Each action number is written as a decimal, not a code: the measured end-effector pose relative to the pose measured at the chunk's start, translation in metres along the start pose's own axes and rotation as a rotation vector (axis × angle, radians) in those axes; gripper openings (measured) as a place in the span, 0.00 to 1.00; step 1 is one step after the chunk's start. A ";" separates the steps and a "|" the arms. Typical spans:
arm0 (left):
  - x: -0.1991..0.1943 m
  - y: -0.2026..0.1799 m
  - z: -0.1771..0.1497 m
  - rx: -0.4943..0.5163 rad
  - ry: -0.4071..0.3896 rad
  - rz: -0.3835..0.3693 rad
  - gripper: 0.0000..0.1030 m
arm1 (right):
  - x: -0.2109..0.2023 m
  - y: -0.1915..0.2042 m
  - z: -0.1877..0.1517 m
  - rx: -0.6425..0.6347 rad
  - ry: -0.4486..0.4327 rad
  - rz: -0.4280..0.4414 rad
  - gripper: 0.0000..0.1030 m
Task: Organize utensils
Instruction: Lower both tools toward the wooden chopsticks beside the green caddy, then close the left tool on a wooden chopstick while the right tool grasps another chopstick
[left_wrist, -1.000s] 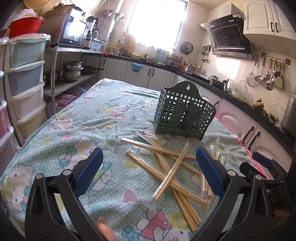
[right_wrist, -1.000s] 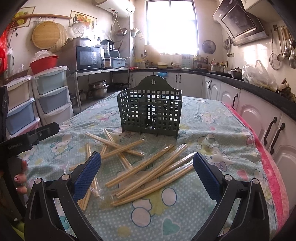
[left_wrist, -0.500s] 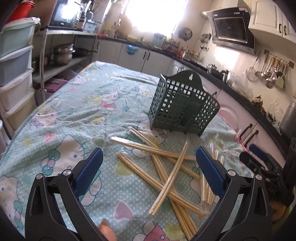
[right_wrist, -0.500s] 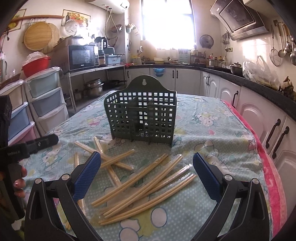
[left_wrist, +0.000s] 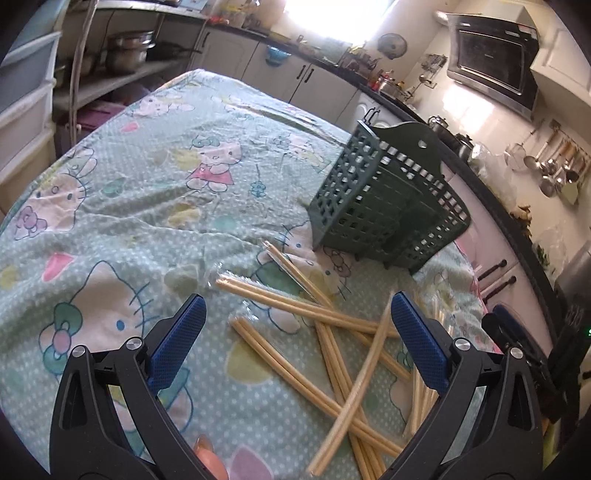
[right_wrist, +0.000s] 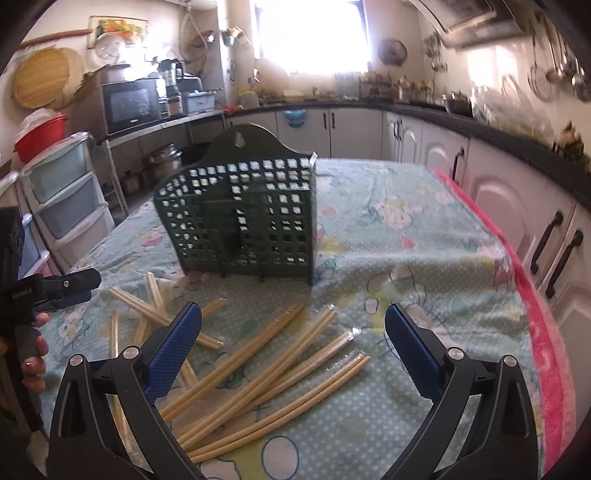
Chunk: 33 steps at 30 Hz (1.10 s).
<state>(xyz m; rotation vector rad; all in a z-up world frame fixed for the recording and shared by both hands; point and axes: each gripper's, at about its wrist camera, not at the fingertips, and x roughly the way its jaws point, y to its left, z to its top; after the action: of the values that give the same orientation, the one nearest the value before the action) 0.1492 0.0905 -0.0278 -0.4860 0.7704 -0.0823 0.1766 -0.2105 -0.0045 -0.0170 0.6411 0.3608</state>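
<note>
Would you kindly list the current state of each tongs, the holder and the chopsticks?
Left tongs: open, empty, above the chopsticks.
Right tongs: open, empty.
Dark green plastic lattice utensil holder: upright on the tablecloth, looks empty.
Pale bamboo chopsticks in clear wrappers: scattered, crisscrossed on the patterned green tablecloth, none in the holder.

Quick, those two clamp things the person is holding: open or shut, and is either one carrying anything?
Left hand-held gripper: open, holding nothing, above the pale wooden chopsticks.
Right hand-held gripper: open, holding nothing.
</note>
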 end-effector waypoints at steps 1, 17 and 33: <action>0.003 0.002 0.002 -0.010 0.013 -0.003 0.90 | 0.004 -0.003 0.001 0.017 0.011 0.005 0.94; 0.040 0.023 0.009 -0.120 0.126 -0.012 0.72 | 0.063 -0.029 0.012 0.150 0.236 0.091 0.75; 0.047 0.033 0.017 -0.148 0.119 0.047 0.42 | 0.094 -0.048 0.012 0.230 0.335 0.116 0.42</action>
<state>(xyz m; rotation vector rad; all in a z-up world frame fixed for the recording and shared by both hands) 0.1911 0.1145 -0.0623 -0.6071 0.9079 -0.0101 0.2687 -0.2235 -0.0547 0.1828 1.0155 0.3979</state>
